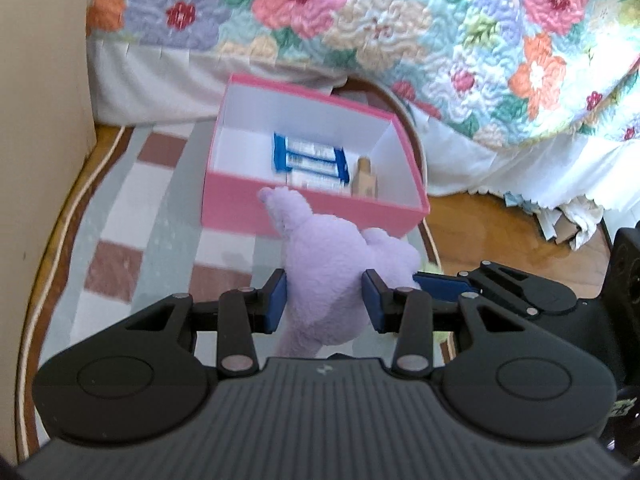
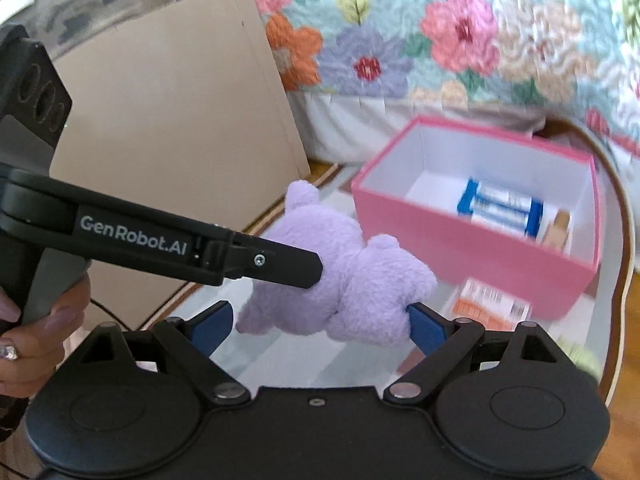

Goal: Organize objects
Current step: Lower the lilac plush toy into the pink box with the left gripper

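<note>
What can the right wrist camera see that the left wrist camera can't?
Only the right wrist view shows the cardboard sheet, the orange packet on the table by the box, and the person's hand. Only the left wrist view shows the wooden floor under the bed skirt. Both show the purple plush toy, held by the left hand-held gripper, the pink box and the floral quilt.

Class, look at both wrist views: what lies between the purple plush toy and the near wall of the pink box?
In the right wrist view, an orange-and-white carton lies on the mat between the purple plush toy and the pink box; the left view hides it.
</note>
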